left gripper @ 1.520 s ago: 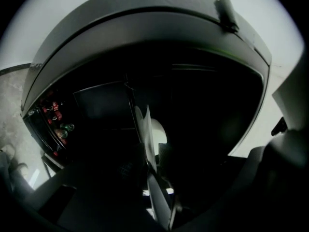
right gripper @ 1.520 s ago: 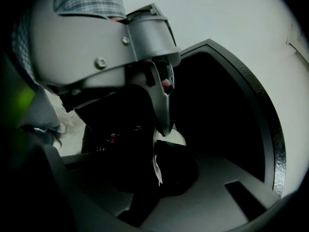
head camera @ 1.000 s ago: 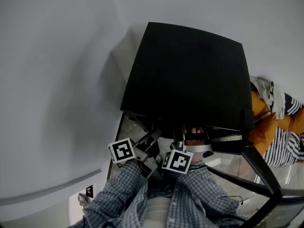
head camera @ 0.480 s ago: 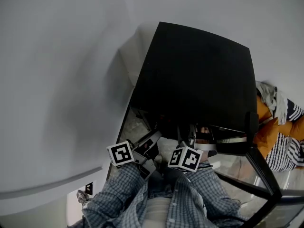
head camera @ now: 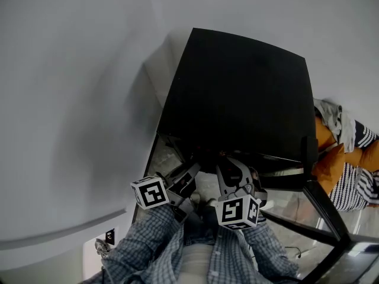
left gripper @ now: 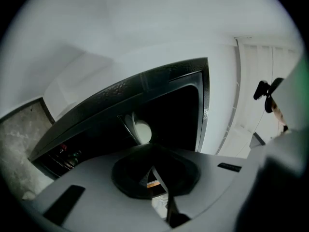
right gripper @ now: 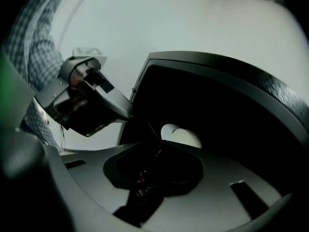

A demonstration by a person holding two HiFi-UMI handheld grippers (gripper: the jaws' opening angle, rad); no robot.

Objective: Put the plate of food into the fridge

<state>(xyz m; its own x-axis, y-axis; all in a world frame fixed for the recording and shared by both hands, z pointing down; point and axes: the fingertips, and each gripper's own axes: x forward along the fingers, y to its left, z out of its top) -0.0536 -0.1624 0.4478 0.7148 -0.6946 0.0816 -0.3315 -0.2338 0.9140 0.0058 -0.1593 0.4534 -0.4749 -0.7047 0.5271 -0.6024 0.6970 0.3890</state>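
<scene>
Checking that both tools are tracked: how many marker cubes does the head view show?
2. One marker cube is below the fridge's left corner; the other is to its right, lower in the picture. None looks hidden.

A plain white wall [head camera: 71, 99] stands behind, with orange and striped cloth [head camera: 327, 158] at right.

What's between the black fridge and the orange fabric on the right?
The open door of the fridge, its dark frame beside the orange fabric; the head view shows it.

Dim flat light leaves the fridge [head camera: 237, 93] interior nearly black; fisheye bends the edges.
</scene>
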